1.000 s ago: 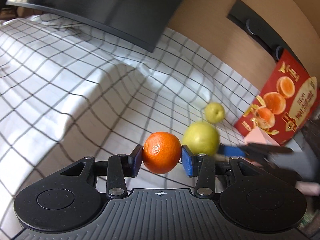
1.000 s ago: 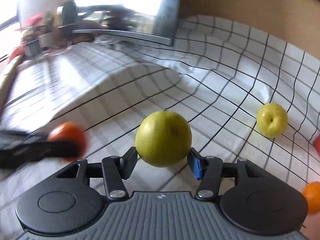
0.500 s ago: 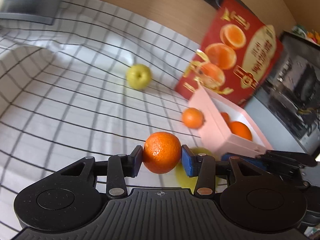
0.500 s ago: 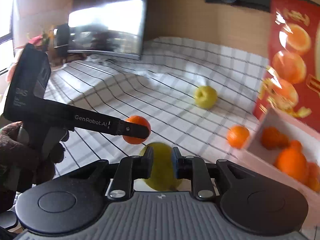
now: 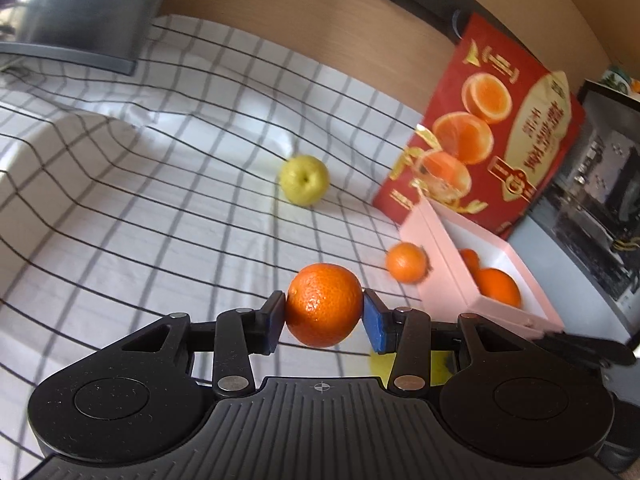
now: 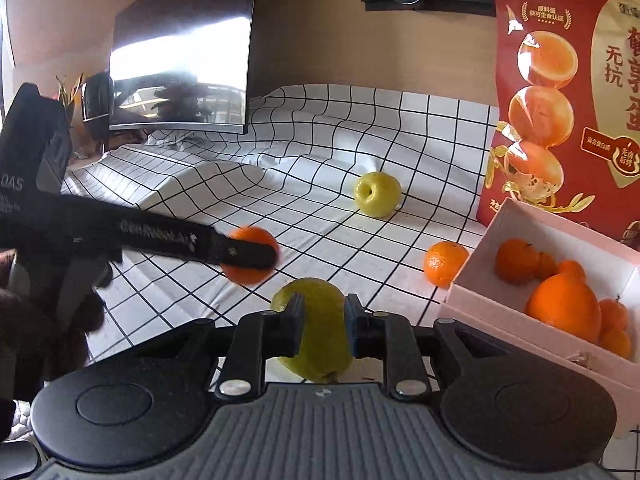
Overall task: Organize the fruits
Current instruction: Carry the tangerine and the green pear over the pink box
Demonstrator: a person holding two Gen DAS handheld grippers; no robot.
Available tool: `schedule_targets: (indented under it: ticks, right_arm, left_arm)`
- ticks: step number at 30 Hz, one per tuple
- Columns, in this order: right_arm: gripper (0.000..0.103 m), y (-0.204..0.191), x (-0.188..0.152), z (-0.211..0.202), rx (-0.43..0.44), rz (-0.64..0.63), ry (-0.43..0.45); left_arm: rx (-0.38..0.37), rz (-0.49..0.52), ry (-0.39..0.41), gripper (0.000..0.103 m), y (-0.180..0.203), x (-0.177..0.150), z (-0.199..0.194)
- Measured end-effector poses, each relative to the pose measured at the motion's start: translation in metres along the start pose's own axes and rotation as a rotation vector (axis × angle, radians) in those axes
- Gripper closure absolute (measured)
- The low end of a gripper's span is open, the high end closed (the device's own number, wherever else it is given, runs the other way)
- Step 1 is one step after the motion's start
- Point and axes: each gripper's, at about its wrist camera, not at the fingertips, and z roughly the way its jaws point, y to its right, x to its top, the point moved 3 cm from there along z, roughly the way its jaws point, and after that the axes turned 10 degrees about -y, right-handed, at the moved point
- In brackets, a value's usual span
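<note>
Gripping an orange (image 5: pixel 324 305) mid-frame, the left gripper (image 5: pixel 324 318) looks secure — the right gripper (image 6: pixel 322 320), clenched empty, sits over a fallen apple (image 6: pixel 316 332) (free to roll) beside the box (image 6: pixel 532 322).

Soft daylight, fisheye warp, slight blur
</note>
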Motion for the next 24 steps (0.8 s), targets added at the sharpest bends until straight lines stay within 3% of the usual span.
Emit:
schedule_targets:
  ticks: [3, 5, 6, 12, 13, 16, 24]
  right_arm:
    - [0.074, -0.004, -0.004, -0.002, 0.012, -0.028, -0.008]
    - [0.048, -0.008, -0.006, -0.001, 0.016, -0.049, -0.007]
    - [0.045, -0.009, -0.006, 0.000, 0.014, -0.060, -0.005]
    - [0.044, -0.019, 0.001, 0.022, -0.003, -0.096, -0.041]
    - [0.039, -0.021, 0.002, 0.027, -0.018, -0.104, -0.047]
    - [0.037, -0.023, 0.007, 0.043, -0.067, -0.135, -0.049]
    - [0.034, -0.011, 0.008, 0.069, -0.114, -0.103, -0.097]
  left_arm:
    - [0.046, 0.006, -0.010, 0.057, -0.005, -0.001, 0.000]
    - [0.067, 0.024, -0.026, 0.056, -0.005, -0.004, 0.001]
    - [0.074, 0.036, -0.034, 0.056, -0.004, -0.006, 0.001]
    - [0.160, 0.108, -0.062, 0.056, -0.005, -0.018, -0.002]
    - [0.176, 0.107, -0.064, 0.056, -0.007, -0.019, -0.003]
    - [0.209, 0.104, -0.071, 0.056, -0.011, -0.020, -0.004]
    - [0.194, 0.136, -0.088, 0.056, -0.005, -0.025, -0.003]
